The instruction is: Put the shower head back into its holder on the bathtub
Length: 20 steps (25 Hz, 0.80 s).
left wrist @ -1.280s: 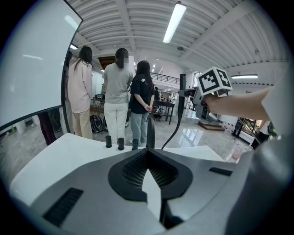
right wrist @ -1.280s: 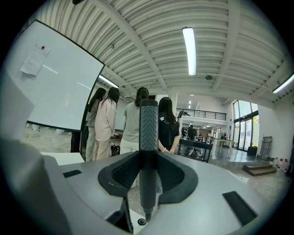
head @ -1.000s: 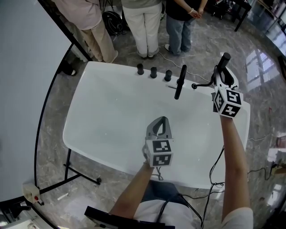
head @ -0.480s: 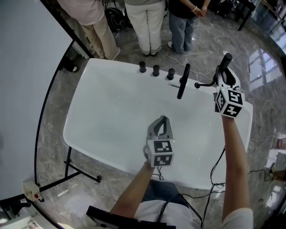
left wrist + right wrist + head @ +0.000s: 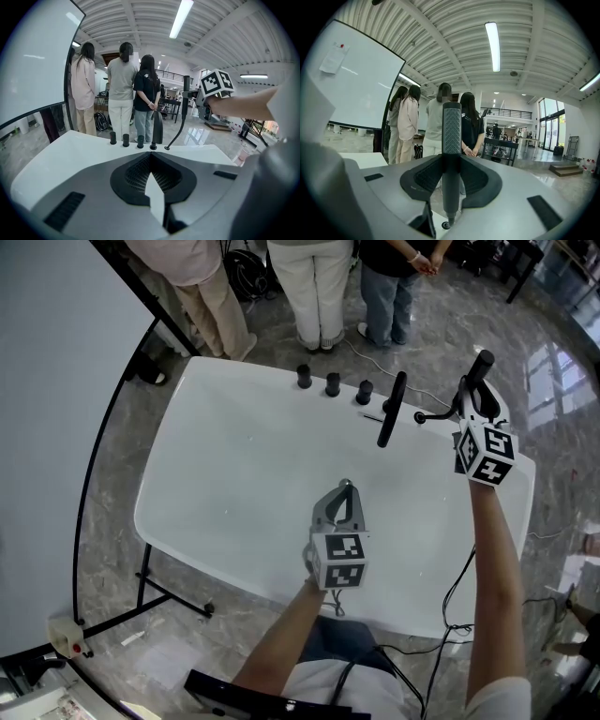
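While my left tongs (image 5: 345,487) hang pinched together and empty over the bathtub (image 5: 234,474), my right tongs (image 5: 473,395) clamp the shower head (image 5: 451,126) upright above the tub's far rim, near the spout (image 5: 391,411).

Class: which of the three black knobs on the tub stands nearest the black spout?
The knob at the row's right end in the head view; the other two stand further left of the spout.
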Each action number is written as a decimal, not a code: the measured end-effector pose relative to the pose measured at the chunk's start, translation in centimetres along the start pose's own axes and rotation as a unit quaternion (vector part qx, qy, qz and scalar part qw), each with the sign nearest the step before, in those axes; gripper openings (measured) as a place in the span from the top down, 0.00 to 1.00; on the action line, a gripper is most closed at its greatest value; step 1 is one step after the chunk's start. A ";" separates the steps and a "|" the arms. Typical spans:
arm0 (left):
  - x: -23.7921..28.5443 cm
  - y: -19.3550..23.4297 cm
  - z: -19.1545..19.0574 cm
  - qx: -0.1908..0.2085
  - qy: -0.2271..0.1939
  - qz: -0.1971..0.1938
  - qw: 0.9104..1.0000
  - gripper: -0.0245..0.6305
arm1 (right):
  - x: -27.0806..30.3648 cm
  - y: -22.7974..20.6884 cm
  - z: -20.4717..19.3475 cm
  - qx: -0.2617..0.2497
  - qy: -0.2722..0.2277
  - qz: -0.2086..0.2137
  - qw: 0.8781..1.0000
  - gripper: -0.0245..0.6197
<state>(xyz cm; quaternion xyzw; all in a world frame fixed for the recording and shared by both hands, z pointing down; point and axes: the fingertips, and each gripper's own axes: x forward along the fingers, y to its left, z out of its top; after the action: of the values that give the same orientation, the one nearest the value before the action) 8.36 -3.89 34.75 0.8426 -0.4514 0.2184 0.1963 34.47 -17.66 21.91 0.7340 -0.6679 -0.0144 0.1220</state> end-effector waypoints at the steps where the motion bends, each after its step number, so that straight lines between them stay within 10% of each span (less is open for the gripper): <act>1: 0.0 0.0 0.0 0.000 0.001 0.000 1.000 0.97 | 0.1 0.0 0.0 0.000 0.000 0.000 1.000 0.77; 20: 1.1 0.2 -0.9 0.001 0.013 -0.003 1.000 0.97 | 1.9 0.3 -1.1 0.005 0.005 0.003 1.000 0.77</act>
<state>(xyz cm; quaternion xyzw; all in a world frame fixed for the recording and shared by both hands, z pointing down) 8.59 -4.30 36.09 0.8414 -0.4456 0.2297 0.2019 34.57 -19.39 23.34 0.7327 -0.6695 -0.0074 0.1218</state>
